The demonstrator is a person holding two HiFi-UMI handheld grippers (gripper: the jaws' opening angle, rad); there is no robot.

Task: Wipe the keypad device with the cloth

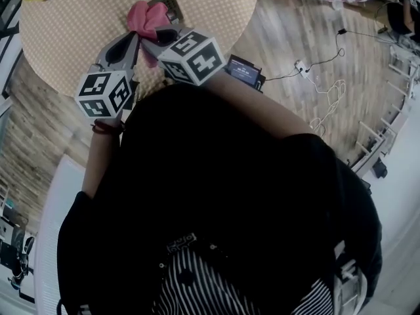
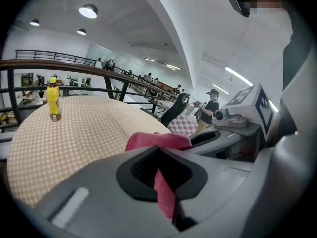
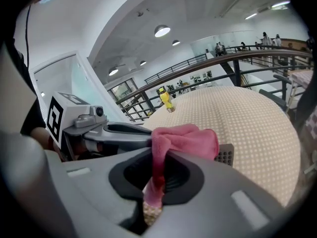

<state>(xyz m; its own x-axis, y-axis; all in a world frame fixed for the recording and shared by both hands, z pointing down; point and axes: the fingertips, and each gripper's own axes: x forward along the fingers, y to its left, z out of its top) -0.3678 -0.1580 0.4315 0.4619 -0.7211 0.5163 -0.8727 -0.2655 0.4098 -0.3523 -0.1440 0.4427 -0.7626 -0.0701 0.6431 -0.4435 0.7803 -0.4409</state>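
Tools both grip the cloth (image 1: 146, 18): the left tool (image 2: 166, 182) and the right tool (image 3: 158, 177) are each closed on a fold, bunching it over the desk (image 1: 79, 25). The keypad (image 3: 225, 154) lies just behind the cloth. Wiping looks barely started, with most strokes probably left.

Bright ceiling lamps (image 2: 88, 11), soft fisheye edges, dark corners.

the person wears a black short-sleeved top (image 1: 223, 176) over a black-and-white striped garment (image 1: 197, 291), with a dark red band (image 1: 105, 128) on the left wrist. the left gripper (image 2: 166, 182) and right gripper (image 3: 156, 180) are grey with black ribbed pads, each bearing a white cube (image 1: 104, 94) with black square markers
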